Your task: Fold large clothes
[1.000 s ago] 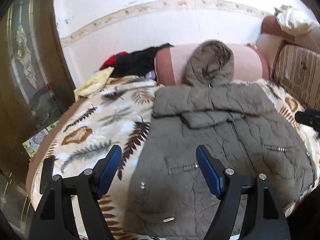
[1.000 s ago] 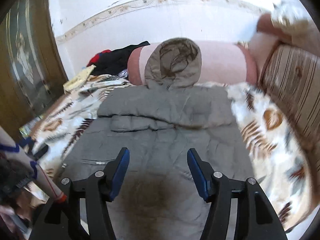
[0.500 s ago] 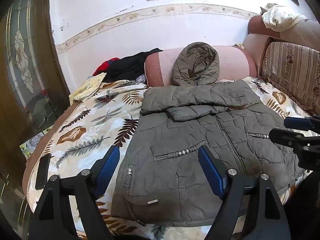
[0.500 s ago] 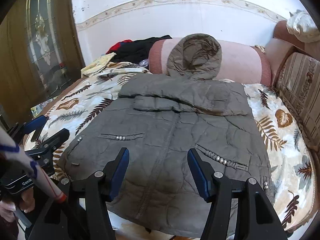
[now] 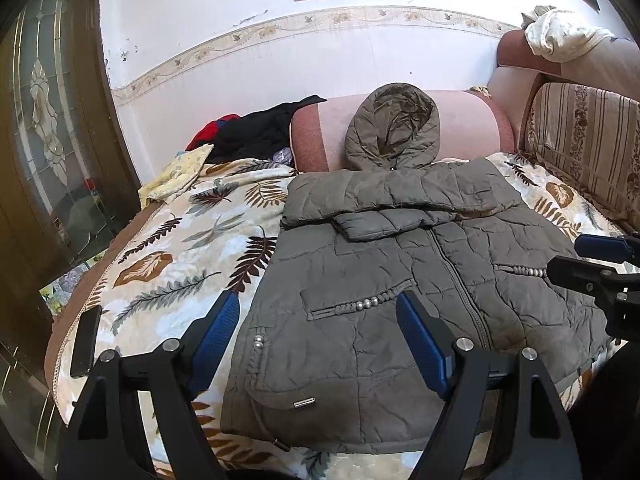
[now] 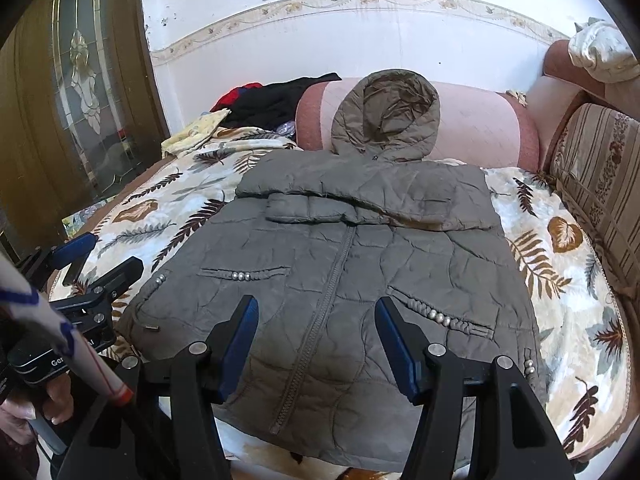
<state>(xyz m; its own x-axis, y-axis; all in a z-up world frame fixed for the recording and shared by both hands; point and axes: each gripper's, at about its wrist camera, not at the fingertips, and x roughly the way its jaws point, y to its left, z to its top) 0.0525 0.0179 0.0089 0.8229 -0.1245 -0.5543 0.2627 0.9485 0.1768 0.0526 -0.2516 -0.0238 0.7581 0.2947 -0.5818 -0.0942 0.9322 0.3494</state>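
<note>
A grey-green quilted hooded jacket point(image 5: 400, 280) point(image 6: 360, 248) lies front up on the leaf-print bed, zip closed. Both sleeves are folded across its chest, and its hood point(image 6: 388, 116) rests on a pink bolster. My left gripper point(image 5: 320, 320) hovers open over the jacket's lower left part near the hem, with nothing between its blue pads. My right gripper point(image 6: 314, 332) hovers open over the lower middle by the zip, also holding nothing. Each gripper shows at the edge of the other's view: the right gripper point(image 5: 588, 259) and the left gripper point(image 6: 102, 260).
A dark phone point(image 5: 86, 340) lies at the bed's left edge. Black, red and yellow clothes point(image 5: 256, 132) are piled at the back left. The pink bolster point(image 5: 472, 124) lines the wall, a striped sofa back point(image 5: 580, 140) the right side, a glass-panelled door point(image 5: 44, 120) the left.
Both grippers have drawn back from the jacket toward its hem, so the whole hem and more of the bed now show. The jacket has not moved.
</note>
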